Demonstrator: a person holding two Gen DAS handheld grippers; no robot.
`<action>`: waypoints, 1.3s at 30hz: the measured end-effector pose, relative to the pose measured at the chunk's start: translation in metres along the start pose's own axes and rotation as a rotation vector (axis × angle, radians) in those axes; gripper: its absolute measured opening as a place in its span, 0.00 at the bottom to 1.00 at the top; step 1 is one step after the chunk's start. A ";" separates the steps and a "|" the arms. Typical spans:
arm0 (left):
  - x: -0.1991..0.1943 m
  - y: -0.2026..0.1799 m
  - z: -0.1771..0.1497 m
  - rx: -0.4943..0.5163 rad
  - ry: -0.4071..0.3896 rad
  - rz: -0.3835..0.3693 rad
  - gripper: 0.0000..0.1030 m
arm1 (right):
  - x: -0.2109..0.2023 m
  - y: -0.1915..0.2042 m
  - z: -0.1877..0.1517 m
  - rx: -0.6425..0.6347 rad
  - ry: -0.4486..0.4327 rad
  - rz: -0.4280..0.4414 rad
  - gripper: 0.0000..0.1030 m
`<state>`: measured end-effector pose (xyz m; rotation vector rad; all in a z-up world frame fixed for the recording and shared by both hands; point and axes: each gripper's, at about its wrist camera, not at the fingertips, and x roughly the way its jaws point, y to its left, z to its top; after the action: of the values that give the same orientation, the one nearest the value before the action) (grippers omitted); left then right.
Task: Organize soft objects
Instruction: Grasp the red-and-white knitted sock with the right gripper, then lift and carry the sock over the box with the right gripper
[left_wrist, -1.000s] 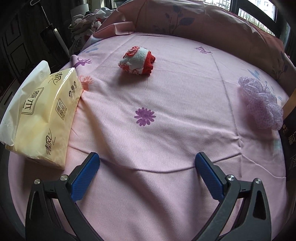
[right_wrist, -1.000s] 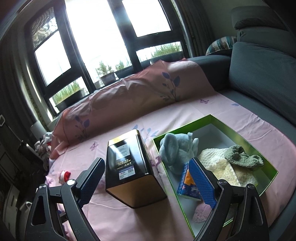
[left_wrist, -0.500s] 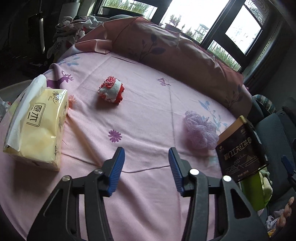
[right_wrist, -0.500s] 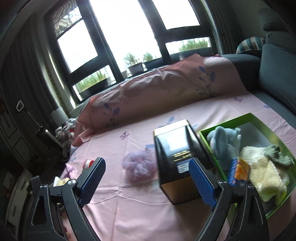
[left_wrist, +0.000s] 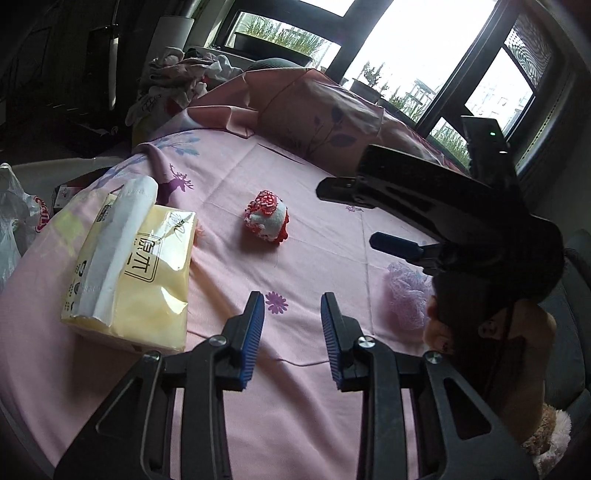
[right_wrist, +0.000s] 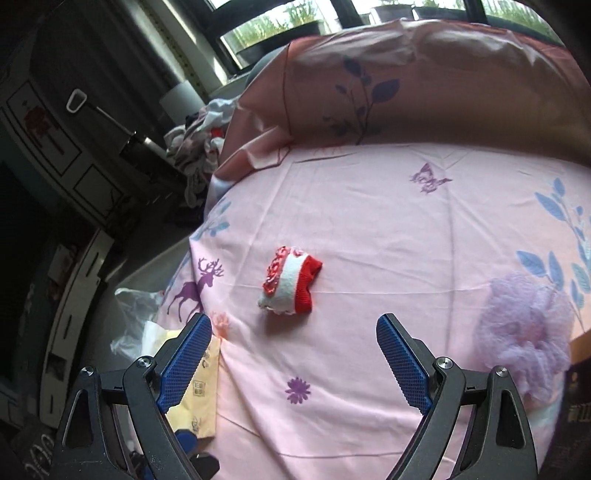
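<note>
A rolled red and white sock (left_wrist: 266, 221) (right_wrist: 290, 282) lies on the pink sheet (left_wrist: 314, 406). A lilac mesh puff (left_wrist: 408, 291) (right_wrist: 524, 328) sits to its right. My left gripper (left_wrist: 291, 299) hovers over the sheet short of the sock. Its jaws are closing with a narrow gap, and only the sheet shows between them. My right gripper (right_wrist: 293, 325) is wide open just short of the sock, holding nothing. In the left wrist view the right gripper (left_wrist: 347, 216) reaches in from the right, held by a hand (left_wrist: 517, 332).
A yellow tissue pack (left_wrist: 129, 280) (right_wrist: 199, 387) lies at the sheet's left edge. A pink pillow (left_wrist: 314, 110) (right_wrist: 424, 81) lines the back, with a clothes pile (left_wrist: 173, 77) beside it. A dark tin (right_wrist: 578, 384) stands at the right, and a plastic bag (right_wrist: 135, 314) lies off the sheet's left edge.
The left jaws have narrowed from wide open while that gripper rose and turned. The right gripper swung left from the green box and dark tin to the sock, entering the left wrist view.
</note>
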<state>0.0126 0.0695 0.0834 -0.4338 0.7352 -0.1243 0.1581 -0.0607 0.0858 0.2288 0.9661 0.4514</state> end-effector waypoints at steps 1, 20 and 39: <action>-0.001 0.002 0.001 0.000 -0.003 -0.002 0.28 | 0.014 0.003 0.003 -0.006 0.019 0.016 0.87; 0.008 0.015 0.003 -0.043 0.035 -0.034 0.28 | 0.048 -0.028 -0.014 0.119 0.094 0.116 0.36; -0.005 -0.081 -0.031 0.216 0.057 -0.418 0.26 | -0.122 -0.069 -0.105 0.199 -0.134 0.286 0.36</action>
<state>-0.0087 -0.0130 0.1009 -0.3736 0.6702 -0.6051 0.0297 -0.1800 0.0913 0.5755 0.8491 0.5931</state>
